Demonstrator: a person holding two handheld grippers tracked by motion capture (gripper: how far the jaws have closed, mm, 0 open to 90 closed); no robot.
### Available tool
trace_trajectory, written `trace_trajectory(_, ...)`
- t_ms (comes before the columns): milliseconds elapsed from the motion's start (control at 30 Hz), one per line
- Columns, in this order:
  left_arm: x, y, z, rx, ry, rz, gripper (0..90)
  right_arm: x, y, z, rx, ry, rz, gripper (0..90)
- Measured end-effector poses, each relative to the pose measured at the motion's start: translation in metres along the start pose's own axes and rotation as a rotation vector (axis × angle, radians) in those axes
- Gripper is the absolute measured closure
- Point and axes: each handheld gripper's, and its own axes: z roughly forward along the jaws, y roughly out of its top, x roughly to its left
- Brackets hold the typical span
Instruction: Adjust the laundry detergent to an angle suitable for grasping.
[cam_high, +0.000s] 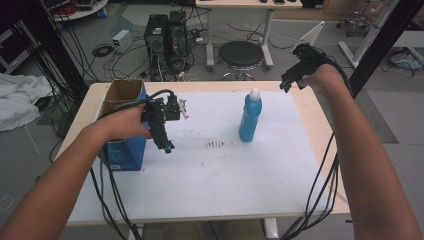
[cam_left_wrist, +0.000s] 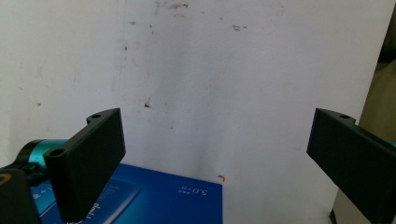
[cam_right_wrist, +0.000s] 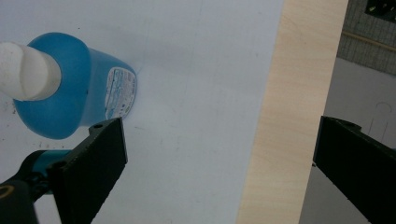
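Observation:
A blue bottle (cam_high: 250, 119) with a white cap stands upright on the white sheet, right of the table's middle; the right gripper view looks down on the bottle (cam_right_wrist: 70, 88) from above. My right gripper (cam_high: 292, 80) hangs open in the air over the table's far right part, up and to the right of the bottle, nothing between its jaws (cam_right_wrist: 215, 168). My left gripper (cam_high: 166, 145) points down beside a blue open-topped cardboard box (cam_high: 124, 127) at the left; it is open (cam_left_wrist: 215, 163) and empty, with the box's blue side (cam_left_wrist: 163, 200) just below it.
The white sheet (cam_high: 225, 170) covers most of the wooden table (cam_high: 315, 125) and has dark smudges near its middle. Cables trail off the front edge. Behind the table stand computer towers (cam_high: 165, 35), a round stool (cam_high: 241, 54) and loose cables on the floor.

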Motion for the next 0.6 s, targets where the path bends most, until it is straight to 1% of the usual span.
trace_trajectory(67,0.001,-0.001,0.0,0.002,0.003,-0.002,4.3,0.001,0.0,0.0,-0.001,-0.001,0.005,1.9)
trace_trajectory(200,0.001,-0.002,0.0,0.001,0.0,-0.004,4.3,0.001,0.0,0.001,0.0,-0.002,0.001,1.8)
trace_trajectory(433,0.0,-0.005,0.001,-0.004,0.001,-0.012,4.3,0.007,0.001,0.002,0.004,-0.002,-0.009,1.8)
trace_trajectory(600,-0.003,-0.009,0.001,-0.002,0.006,-0.016,4.3,0.01,-0.002,0.002,-0.008,-0.009,-0.007,1.8)
